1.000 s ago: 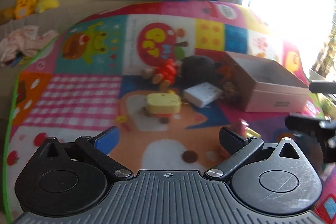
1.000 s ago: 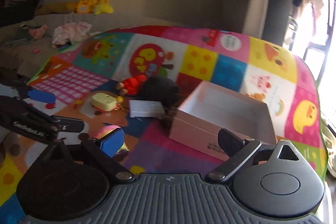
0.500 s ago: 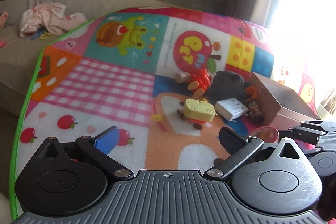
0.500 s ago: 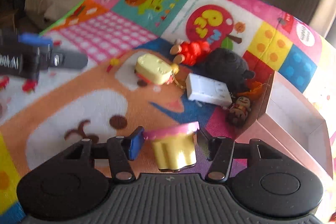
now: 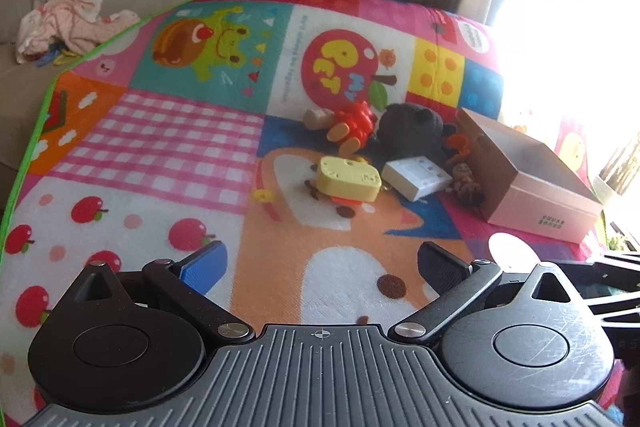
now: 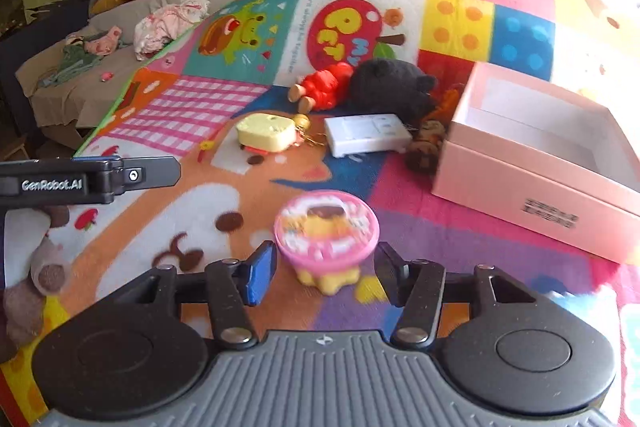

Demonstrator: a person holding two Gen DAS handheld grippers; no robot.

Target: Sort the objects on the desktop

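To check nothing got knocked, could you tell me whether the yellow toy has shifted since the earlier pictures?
No: the yellow toy still lies just left of the white box, on the same white patch of the mat.

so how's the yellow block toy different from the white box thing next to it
The yellow block toy is pale yellow, thick and round-cornered; the white box is white, flatter and sharp-edged. The yellow block toy has a gold chain at its side; the white box shows faint printed panels on top. Both lie on the play mat, untouched, near the pink box.
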